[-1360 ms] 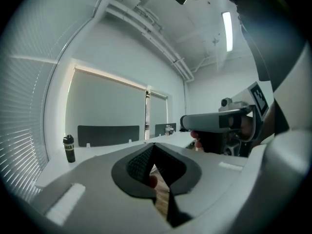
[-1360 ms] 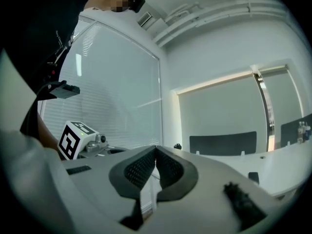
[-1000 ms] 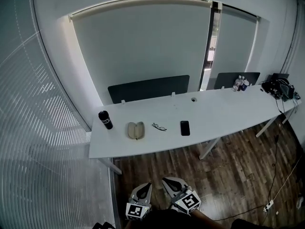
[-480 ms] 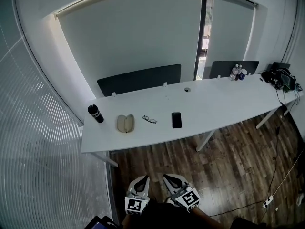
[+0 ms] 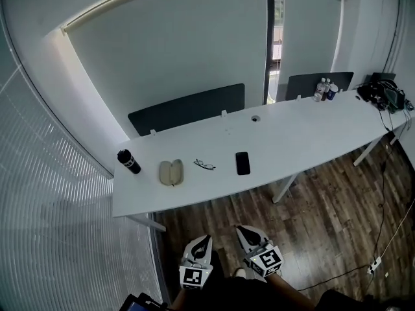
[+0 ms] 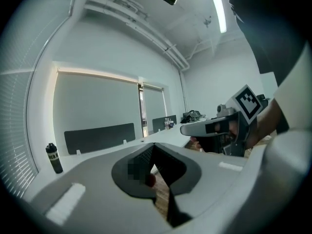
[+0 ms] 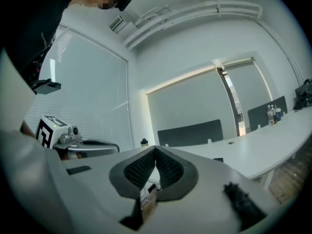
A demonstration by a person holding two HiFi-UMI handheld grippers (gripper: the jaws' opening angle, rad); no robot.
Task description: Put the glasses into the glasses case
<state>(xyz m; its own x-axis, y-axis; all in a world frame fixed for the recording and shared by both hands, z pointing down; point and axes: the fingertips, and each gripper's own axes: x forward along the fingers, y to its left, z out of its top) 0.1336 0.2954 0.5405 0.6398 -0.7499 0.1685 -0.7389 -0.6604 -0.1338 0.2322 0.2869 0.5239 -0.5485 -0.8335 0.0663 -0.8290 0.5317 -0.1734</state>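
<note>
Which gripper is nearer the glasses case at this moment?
Left. In the head view the left gripper is below and slightly right of the glasses case, short of the table. The right gripper is farther right, also short of it.

Black bottle [image 5: 128, 161] and phone [image 5: 242, 162] — on white table [image 5: 305, 138].

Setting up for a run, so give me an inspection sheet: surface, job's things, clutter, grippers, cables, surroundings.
Surface: long white table, mostly bare.
Job's things: glasses lie right of the case, apart; case looks open.
Clutter: black bottle, phone, water bottles, dark gear at the far end.
Grippers: left gripper and right gripper both shut, empty, short of the table.
Cables: cable runs down to a power strip on the floor.
Surroundings: drawn blinds; floor is wood.
</note>
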